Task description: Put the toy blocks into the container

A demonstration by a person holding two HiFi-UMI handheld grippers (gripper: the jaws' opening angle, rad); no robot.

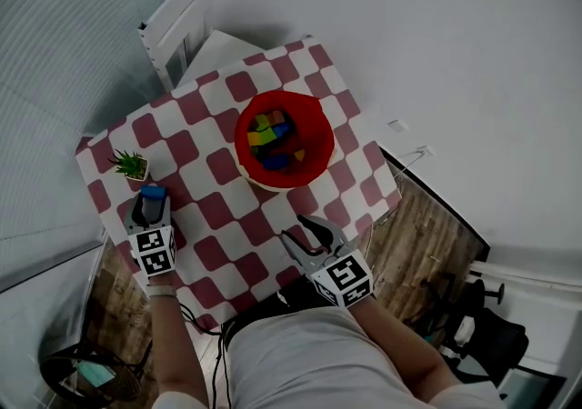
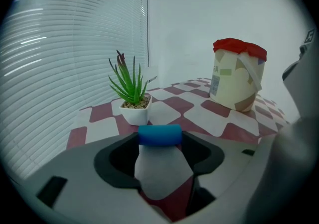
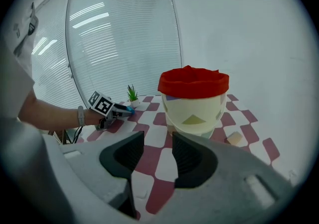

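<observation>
**Head view.** Surface (image 1: pixel 209 216): red-and-white checked cloth.
- Container (image 1: pixel 318 125): a red-lined pail near the middle of the surface, holding a heap of coloured toy blocks (image 1: pixel 271 136).
- Potted plant (image 1: pixel 130 164): near the left edge.
- Left hand-held gripper (image 1: pixel 153 198): just beside the plant and well apart from the container, clamped on a blue block (image 1: pixel 153 190).
- Right hand-held gripper (image 1: pixel 305 230): at the near edge, below the container.

**Left gripper view.** The blue block (image 2: pixel 159 135) lies crosswise at the jaw tips, with one pad pressed against each end.
- It looks like a short cylinder, smooth and rigid, and probably very light.
- The end-on hold seems the best one, since a grip on the curved side would likely let it roll out.
- The container (image 2: pixel 234 86) stands off to the right, with its rim above the block.

**Right gripper view.** The jaws stand a little apart with a narrow gap, and only cloth shows between them.
- The container (image 3: pixel 194 113) is straight ahead.
- A small pale piece (image 3: pixel 233 139) lies on the cloth to its right. It may be another block, flat-faced and easy to pinch across opposite sides.
</observation>
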